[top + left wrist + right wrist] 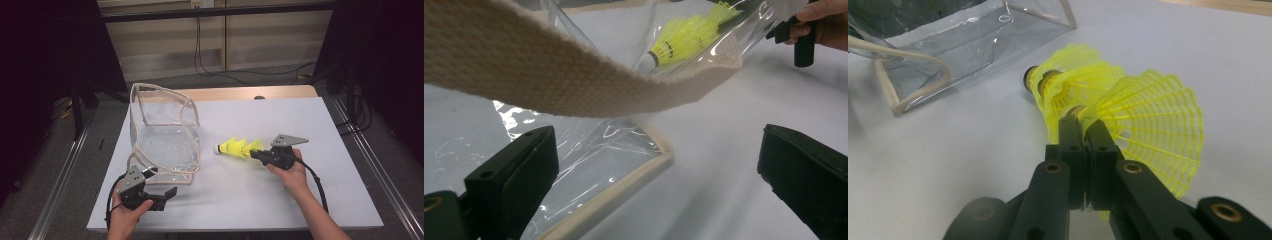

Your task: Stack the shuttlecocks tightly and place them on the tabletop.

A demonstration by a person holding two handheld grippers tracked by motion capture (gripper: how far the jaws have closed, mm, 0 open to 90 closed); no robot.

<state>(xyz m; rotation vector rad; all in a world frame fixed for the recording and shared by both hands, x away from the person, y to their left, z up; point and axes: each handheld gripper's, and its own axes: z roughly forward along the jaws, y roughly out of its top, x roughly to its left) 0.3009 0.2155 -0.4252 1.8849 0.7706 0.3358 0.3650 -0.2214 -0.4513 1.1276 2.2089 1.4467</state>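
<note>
Shuttlecocks (235,148), nested yellow, sit clamped by the skirt in my right claw (255,153), cork toward the clear bag (165,145) on the counter (280,200). My left claw (170,194) waits apart beneath its strap (549,80), ready to lift the mouth open.

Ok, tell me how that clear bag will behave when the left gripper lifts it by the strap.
The clear bag will probably sag and fold: its plastic walls already crease. The strap is woven webbing, so it should bend over a jaw yet hold without slipping. It looks light, so it may swing.
</note>
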